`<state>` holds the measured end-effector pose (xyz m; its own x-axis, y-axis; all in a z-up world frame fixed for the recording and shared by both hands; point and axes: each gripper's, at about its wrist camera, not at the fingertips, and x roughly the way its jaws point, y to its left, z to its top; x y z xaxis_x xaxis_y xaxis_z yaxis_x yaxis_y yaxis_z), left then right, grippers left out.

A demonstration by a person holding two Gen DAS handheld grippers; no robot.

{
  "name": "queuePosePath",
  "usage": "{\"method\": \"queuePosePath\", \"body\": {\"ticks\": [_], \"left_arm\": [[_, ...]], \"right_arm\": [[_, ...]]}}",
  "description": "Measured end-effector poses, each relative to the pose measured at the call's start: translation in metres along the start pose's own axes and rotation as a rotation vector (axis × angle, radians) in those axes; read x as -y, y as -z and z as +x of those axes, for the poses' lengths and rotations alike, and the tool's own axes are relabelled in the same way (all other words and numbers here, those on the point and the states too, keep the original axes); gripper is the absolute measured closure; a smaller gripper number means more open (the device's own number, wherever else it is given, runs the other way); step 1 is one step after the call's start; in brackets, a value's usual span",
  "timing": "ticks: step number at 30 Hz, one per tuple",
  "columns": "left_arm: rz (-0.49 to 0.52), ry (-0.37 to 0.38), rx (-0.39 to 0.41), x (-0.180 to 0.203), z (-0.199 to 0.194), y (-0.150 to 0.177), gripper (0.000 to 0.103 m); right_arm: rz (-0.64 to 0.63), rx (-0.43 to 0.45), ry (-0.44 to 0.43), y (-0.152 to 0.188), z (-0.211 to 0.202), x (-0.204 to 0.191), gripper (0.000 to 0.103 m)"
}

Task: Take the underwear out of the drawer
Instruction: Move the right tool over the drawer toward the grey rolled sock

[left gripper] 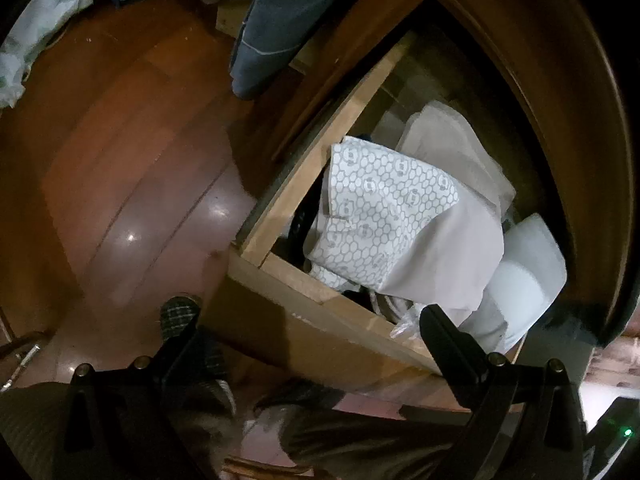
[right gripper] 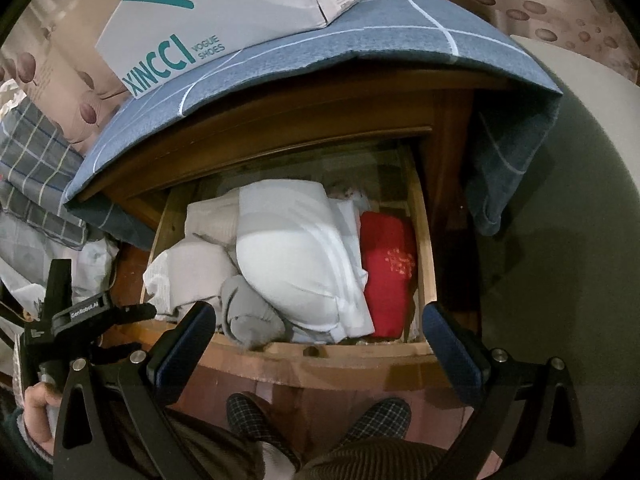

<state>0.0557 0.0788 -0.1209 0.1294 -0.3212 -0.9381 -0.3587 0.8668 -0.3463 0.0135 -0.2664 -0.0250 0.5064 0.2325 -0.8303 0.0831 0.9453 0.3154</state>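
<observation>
Both tongs, left (left gripper: 308,344) and right (right gripper: 320,336), gape wide, gripping nothing, over the open drawer (right gripper: 424,240)

Blue cloth (right gripper: 360,52) hides the cabinet top; drawer (right gripper: 424,240) back lost in shadow

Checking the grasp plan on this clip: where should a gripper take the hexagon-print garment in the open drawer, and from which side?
Probably the loose upper edge of the hexagon-print garment, from above. It lies on top of the pile at the drawer's left front corner, draped and raised, so that fold is free to pinch. The open left gripper hangs nearest.
</observation>
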Motion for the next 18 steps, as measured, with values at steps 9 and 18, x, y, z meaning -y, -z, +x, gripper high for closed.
{"method": "queuePosePath", "body": {"ticks": [9, 18], "left_arm": [[0.069, -0.067, -0.023, 0.002, -0.007, 0.008, 0.0], [0.168, -0.174, -0.007, 0.026, -0.018, 0.003, 0.003]], "right_arm": [[-0.004, -0.009, -0.007, -0.003, 0.004, -0.002, 0.001], [-0.017, -0.03, -0.004, -0.003, 0.008, -0.004, 0.001]]}}
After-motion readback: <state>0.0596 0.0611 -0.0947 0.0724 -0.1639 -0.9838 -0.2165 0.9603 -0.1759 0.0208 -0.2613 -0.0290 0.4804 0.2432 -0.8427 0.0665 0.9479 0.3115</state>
